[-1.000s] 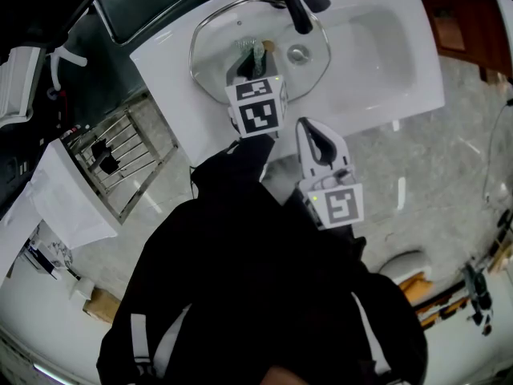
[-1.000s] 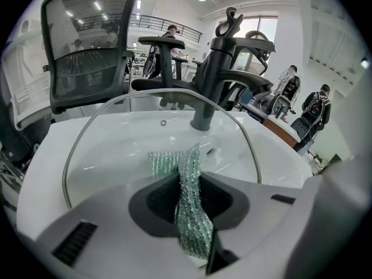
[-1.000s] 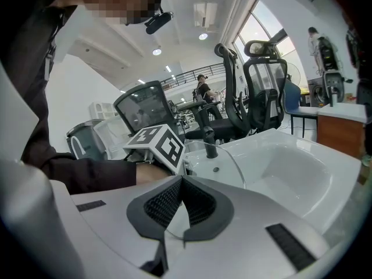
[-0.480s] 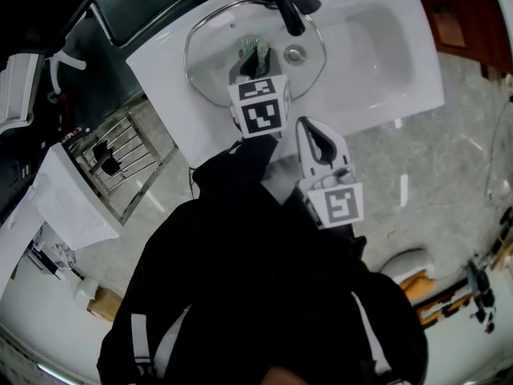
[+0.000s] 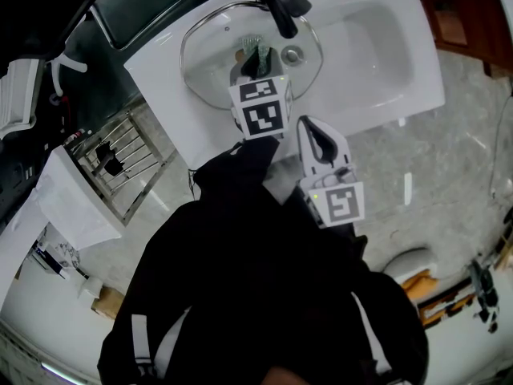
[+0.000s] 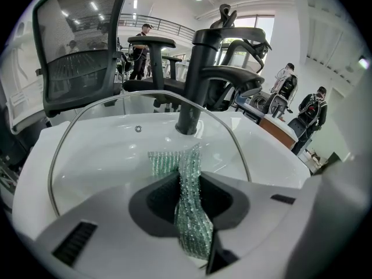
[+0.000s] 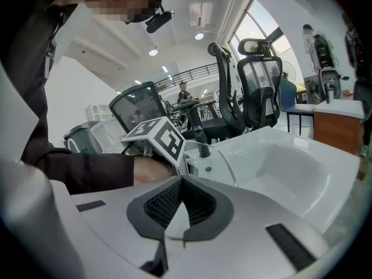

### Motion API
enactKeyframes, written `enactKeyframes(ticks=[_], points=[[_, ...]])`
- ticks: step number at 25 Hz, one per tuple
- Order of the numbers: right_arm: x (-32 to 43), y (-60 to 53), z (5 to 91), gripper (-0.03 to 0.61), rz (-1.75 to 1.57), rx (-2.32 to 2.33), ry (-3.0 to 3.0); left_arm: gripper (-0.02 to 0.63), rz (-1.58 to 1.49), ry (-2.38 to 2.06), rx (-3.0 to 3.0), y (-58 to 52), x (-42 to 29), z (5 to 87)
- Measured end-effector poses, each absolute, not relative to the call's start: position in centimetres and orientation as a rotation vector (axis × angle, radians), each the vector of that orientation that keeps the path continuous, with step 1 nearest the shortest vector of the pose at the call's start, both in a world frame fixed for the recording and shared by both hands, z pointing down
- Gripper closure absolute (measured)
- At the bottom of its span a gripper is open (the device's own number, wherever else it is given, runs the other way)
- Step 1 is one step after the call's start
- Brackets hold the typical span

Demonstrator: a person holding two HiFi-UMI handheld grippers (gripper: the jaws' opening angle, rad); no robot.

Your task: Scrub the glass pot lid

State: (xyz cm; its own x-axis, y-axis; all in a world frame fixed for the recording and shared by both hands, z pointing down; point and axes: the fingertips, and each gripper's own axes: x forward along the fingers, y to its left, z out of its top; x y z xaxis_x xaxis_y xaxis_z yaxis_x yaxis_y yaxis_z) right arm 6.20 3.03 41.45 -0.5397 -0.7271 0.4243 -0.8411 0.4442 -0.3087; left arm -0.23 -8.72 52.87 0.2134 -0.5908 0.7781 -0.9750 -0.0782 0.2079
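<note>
Left gripper (image 5: 254, 62) is clamping a green mesh scrub cloth (image 6: 189, 176); I am seeing the jaws closed on it, with the cloth's free end reaching forward onto the glass. Glass lid (image 5: 210, 64) is lying flat on the white sink (image 5: 377, 50), at the left end of the basin, and the drain (image 5: 292, 53) is showing through its right side.

Black faucet (image 5: 276, 2) is standing at the lid's far edge, its spout hanging over the glass, so it is crowding the far side of the cloth. From the head view, the left gripper's marker cube is covering the lid's near rim.

Right gripper (image 7: 181, 205) is waiting apart from the lid, near the sink's front edge, jaws together on nothing.

Wire rack (image 5: 120, 159) is sitting left of the sink. Office chairs (image 6: 81, 57) and standing people (image 6: 314, 112) are filling the background.
</note>
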Motion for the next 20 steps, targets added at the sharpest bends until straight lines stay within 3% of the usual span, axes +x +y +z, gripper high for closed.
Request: enactKeyframes(ticks=[20], points=[[7.7, 2.7, 41.5, 0.577, 0.731, 1.406, -2.454, 0.534, 0.651, -1.409, 1.806, -9.6, 3.0, 52.6]])
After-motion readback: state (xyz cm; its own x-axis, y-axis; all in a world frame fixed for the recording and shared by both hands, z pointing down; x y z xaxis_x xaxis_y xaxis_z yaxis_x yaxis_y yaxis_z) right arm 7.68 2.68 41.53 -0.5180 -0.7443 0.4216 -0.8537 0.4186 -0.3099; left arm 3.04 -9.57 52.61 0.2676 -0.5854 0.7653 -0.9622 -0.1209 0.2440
